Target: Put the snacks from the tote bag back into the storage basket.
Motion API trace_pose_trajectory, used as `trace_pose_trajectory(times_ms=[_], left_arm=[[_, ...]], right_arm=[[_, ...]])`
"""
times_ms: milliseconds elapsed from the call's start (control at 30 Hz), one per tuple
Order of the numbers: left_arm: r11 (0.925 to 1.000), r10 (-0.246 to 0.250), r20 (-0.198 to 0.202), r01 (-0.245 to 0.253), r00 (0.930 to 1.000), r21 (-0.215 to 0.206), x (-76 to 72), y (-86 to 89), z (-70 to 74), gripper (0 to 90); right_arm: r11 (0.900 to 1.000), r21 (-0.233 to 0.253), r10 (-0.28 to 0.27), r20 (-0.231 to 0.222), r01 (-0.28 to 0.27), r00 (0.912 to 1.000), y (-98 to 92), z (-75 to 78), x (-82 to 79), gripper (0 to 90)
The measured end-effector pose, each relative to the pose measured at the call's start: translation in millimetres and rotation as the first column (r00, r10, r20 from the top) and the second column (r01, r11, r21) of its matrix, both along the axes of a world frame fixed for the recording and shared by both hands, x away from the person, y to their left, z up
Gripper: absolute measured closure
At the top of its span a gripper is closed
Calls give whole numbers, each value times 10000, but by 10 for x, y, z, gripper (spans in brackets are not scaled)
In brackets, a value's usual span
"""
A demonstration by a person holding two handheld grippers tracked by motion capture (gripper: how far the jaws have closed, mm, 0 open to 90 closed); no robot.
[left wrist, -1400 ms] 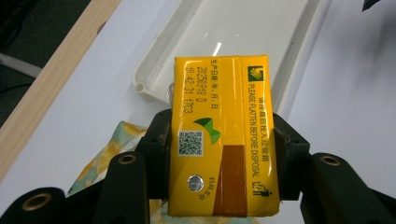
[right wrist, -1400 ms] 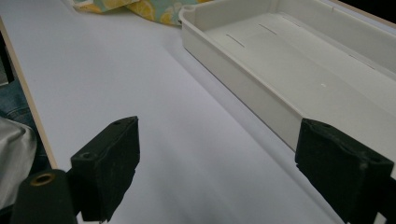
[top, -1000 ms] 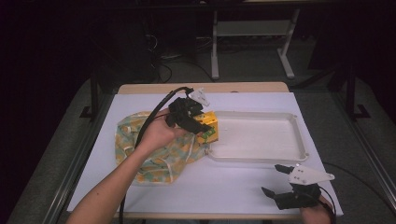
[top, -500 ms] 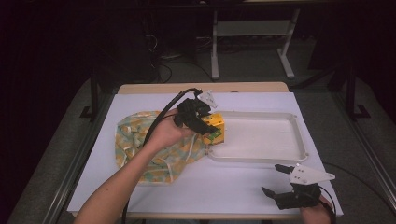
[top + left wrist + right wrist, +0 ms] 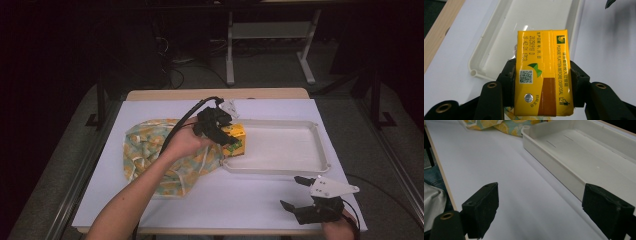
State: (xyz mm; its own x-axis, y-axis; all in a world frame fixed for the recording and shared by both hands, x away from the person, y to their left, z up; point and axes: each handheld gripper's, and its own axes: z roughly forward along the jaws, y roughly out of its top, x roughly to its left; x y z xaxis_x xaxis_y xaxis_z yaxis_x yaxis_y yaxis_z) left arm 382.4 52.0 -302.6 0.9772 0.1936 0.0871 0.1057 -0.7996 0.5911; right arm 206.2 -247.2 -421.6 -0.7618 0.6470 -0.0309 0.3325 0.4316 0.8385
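Note:
A yellow drink carton (image 5: 544, 72) with a QR code and brown panel is clamped between the black jaws of my left gripper (image 5: 543, 80). In the high view the carton (image 5: 235, 138) hangs at the left end of the white tray (image 5: 300, 167), just above its rim, with my left gripper (image 5: 220, 131) shut on it. Beneath the left hand lies a lemon-print cloth bag (image 5: 150, 155). My right gripper (image 5: 297, 192) rests near the table's front right edge, jaws wide apart with nothing between them (image 5: 539, 212).
White paper covers the table (image 5: 250, 200). The tray's long side wall (image 5: 554, 167) runs close to the right gripper. A corner of the cloth bag (image 5: 506, 126) lies beyond it. Dark floor and a metal stand (image 5: 265, 45) lie past the far edge.
My left gripper has carried the carton rightward from above the bag to the tray's left end. The right gripper has stayed put.

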Motion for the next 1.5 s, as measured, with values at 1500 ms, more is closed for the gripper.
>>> trace_pose_trajectory(times_ms=[1500], left_arm=[[9969, -791, -153, 791, 9968, 39, 7, -224, -161, 505]], right_arm=[[10000, 11, 82, 28, -82, 10000, -1, 1, 6, 135]])
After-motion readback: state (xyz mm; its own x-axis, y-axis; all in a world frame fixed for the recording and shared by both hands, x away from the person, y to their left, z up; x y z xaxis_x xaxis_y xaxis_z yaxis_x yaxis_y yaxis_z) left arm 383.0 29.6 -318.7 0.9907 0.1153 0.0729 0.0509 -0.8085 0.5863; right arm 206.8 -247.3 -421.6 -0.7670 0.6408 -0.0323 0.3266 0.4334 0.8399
